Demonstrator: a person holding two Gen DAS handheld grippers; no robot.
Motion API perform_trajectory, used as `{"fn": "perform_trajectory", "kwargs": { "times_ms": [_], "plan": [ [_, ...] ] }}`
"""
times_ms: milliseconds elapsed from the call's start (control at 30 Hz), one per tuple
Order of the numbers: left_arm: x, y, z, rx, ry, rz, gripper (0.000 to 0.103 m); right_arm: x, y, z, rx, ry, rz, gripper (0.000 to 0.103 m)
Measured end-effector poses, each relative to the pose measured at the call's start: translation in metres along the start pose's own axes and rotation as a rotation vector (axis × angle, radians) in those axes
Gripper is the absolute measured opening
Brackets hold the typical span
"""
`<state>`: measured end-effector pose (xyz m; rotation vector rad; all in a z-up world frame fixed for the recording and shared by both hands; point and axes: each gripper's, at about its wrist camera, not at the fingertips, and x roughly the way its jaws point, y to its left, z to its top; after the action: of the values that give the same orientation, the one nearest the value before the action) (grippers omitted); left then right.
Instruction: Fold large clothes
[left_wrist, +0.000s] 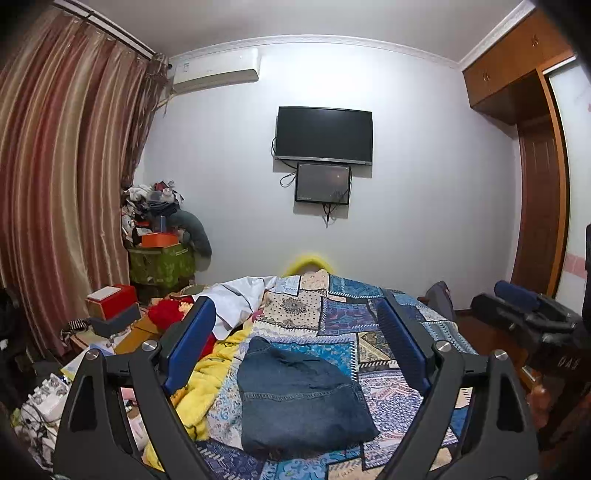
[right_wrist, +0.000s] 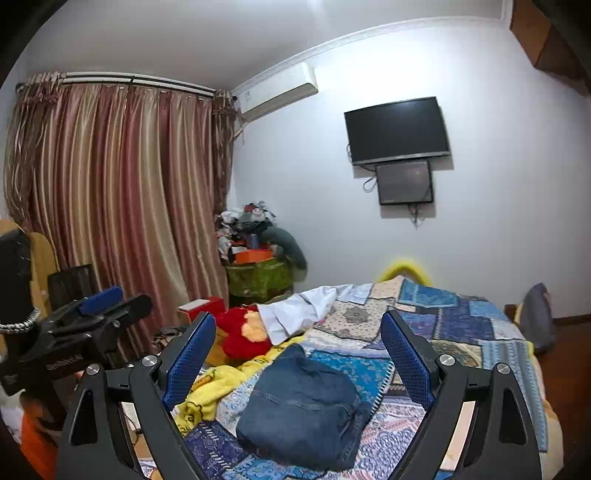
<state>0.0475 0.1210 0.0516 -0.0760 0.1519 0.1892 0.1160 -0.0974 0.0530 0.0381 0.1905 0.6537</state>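
Observation:
A pair of blue jeans (left_wrist: 299, 398) lies folded into a compact bundle on the patchwork bedspread (left_wrist: 343, 314); it also shows in the right wrist view (right_wrist: 303, 406). My left gripper (left_wrist: 295, 306) is open and empty, held above the near end of the bed with the jeans below its fingers. My right gripper (right_wrist: 299, 325) is open and empty, also above the jeans. Each gripper shows in the other's view: the right one at the far right (left_wrist: 524, 310), the left one at the far left (right_wrist: 92, 306).
A yellow blanket (left_wrist: 207, 380) and a red plush toy (right_wrist: 243, 332) lie on the bed's left side, with a white garment (left_wrist: 236, 299) behind. Boxes and clutter fill the floor at left (left_wrist: 110, 302). A wardrobe (left_wrist: 535, 177) stands at right, curtains (right_wrist: 110, 199) at left.

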Motion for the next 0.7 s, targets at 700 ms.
{"fn": "perform_trajectory", "kwargs": {
  "times_ms": [700],
  "plan": [
    [0.006, -0.002, -0.024, -0.021, 0.057, 0.016, 0.102, -0.004, 0.004, -0.022, 0.004, 0.058, -0.083, 0.103]
  ]
}}
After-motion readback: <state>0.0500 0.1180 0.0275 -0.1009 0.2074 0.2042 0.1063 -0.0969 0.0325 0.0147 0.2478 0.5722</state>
